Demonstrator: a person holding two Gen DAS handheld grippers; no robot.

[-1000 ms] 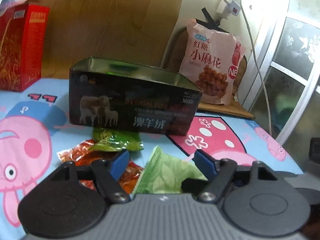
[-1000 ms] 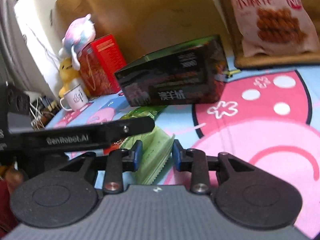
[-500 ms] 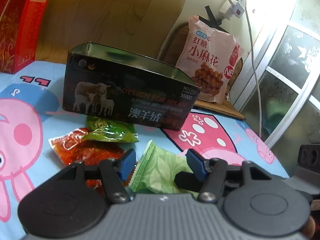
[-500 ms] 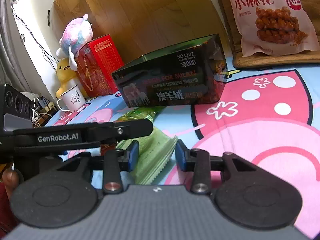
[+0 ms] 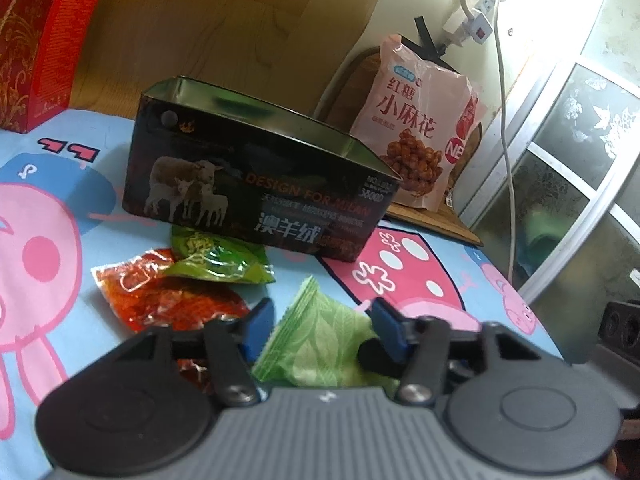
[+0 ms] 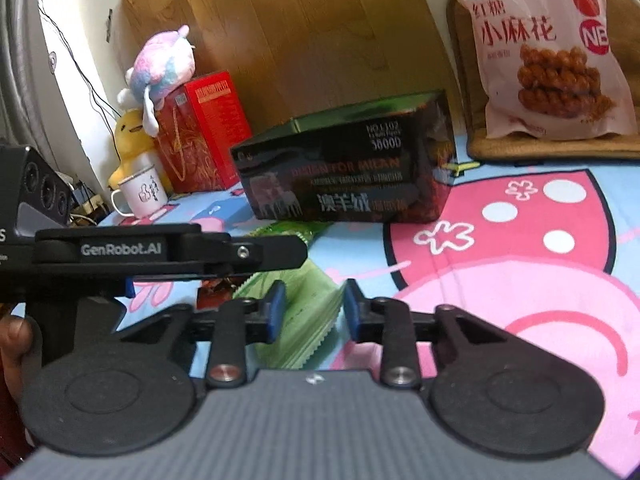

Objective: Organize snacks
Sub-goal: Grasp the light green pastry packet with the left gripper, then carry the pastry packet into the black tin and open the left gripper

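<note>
In the lower middle of the left wrist view, the left gripper (image 5: 320,326) has its two blue-padded jaws on either side of a light green snack packet (image 5: 320,340) that lies on the cartoon-printed cloth (image 5: 420,280); the jaws are closing, the packet is between them, and a sliver of gap shows at each pad, so they are not yet pressing it. In the lower middle of the right wrist view, the right gripper (image 6: 310,308) straddles the other, serrated end of the same packet; its jaws are closing too, with the packet between them and the pads just beside its edges without clearly clamping. The black body of the left gripper crosses the left of that frame, just above the packet, with a hand (image 6: 14,340) at the far left edge. To the left of the left gripper lies an orange-red snack packet (image 5: 168,300), and a darker green snack packet (image 5: 218,258) rests partly on its upper edge, just in front of the open black tin (image 5: 248,184) printed with sheep, which stands in the middle of both frames. Behind the tin, to the upper right, a pink bag of twisted dough snacks (image 5: 420,132) leans upright on a wooden board (image 5: 432,220). At upper left stands a red box (image 5: 40,40); the right wrist view shows plush toys (image 6: 160,68) and a white mug (image 6: 142,194) beside it.
</note>
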